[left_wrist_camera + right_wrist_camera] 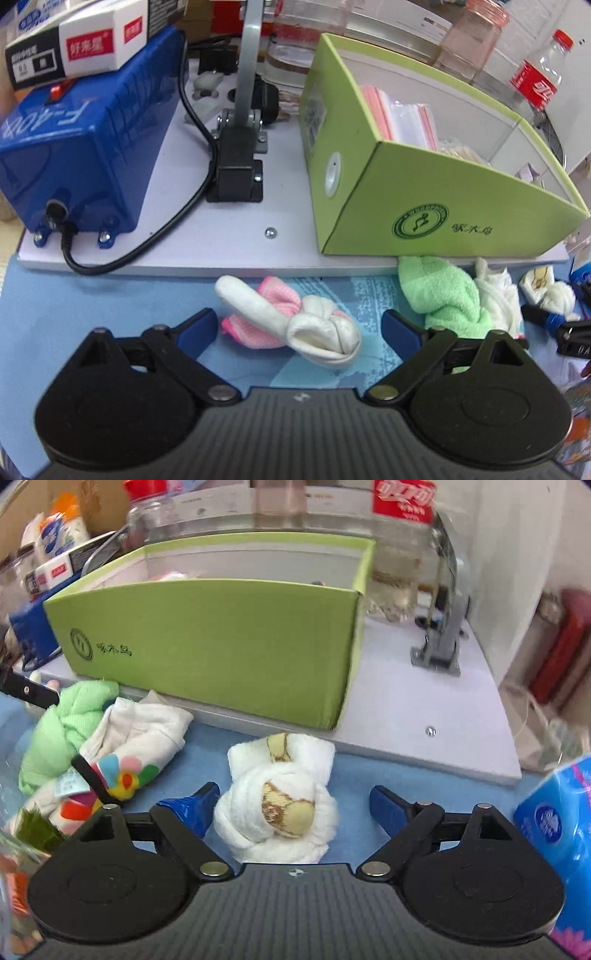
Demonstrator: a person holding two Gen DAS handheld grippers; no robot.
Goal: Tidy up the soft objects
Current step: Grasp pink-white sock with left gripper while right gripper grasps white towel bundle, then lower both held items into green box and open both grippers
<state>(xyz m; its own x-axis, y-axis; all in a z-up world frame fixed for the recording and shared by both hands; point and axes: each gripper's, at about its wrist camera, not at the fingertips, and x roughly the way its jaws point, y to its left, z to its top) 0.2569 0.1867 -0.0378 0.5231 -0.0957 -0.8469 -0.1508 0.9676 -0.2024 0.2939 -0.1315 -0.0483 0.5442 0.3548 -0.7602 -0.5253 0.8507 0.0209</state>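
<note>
In the left wrist view, a knotted pink and white cloth lies on the blue mat between the fingers of my open left gripper. A green towel and a white cloth lie to its right, below the green box. In the right wrist view, a knotted white towel with a tan print lies between the fingers of my open right gripper. The green towel and a white cloth with coloured flowers lie to its left. The green box stands behind.
The box stands on a white board beside a blue machine with a black cable and a grey bracket. Clear jars and a cola bottle stand behind. A blue tissue pack lies at the right.
</note>
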